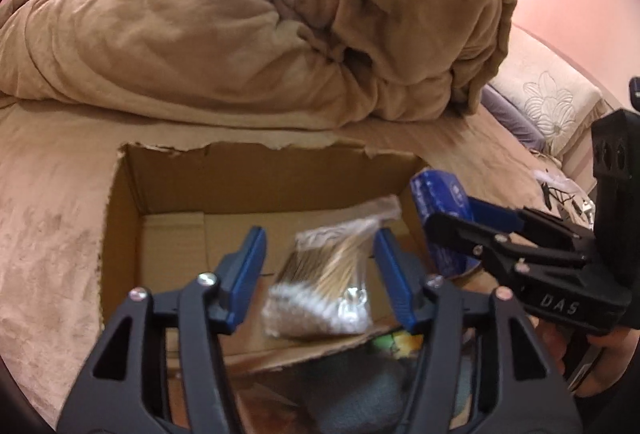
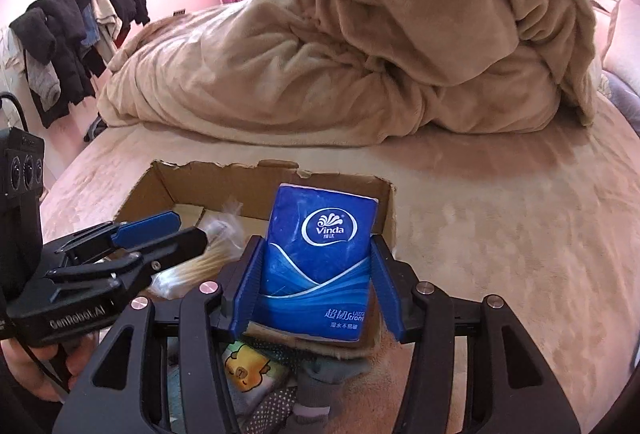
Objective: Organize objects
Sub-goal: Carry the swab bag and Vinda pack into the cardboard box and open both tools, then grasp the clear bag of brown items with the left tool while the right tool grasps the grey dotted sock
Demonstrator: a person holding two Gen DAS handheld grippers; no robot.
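Note:
An open cardboard box (image 1: pixel 160 186) sits on the bed; it also shows in the right wrist view (image 2: pixel 160 190). My left gripper (image 1: pixel 320 270) is open above the box, and a clear bag of cotton swabs (image 1: pixel 324 282) lies between its fingers, blurred; whether it touches them I cannot tell. The bag also shows in the right wrist view (image 2: pixel 208 254). My right gripper (image 2: pixel 316 274) is shut on a blue Vinda tissue pack (image 2: pixel 320 258) and holds it upright over the box's right near corner. In the left wrist view the pack (image 1: pixel 436 206) sits at the box's right edge with the right gripper (image 1: pixel 460 222) on it.
A heaped tan blanket (image 1: pixel 260 26) lies on the bed behind the box. Small items, a yellow cartoon pack (image 2: pixel 248 366) and dotted socks (image 2: pixel 276 406), lie in front of the box. Clothes (image 2: pixel 72 34) hang at far left. A pillow (image 1: pixel 548 102) lies at the right.

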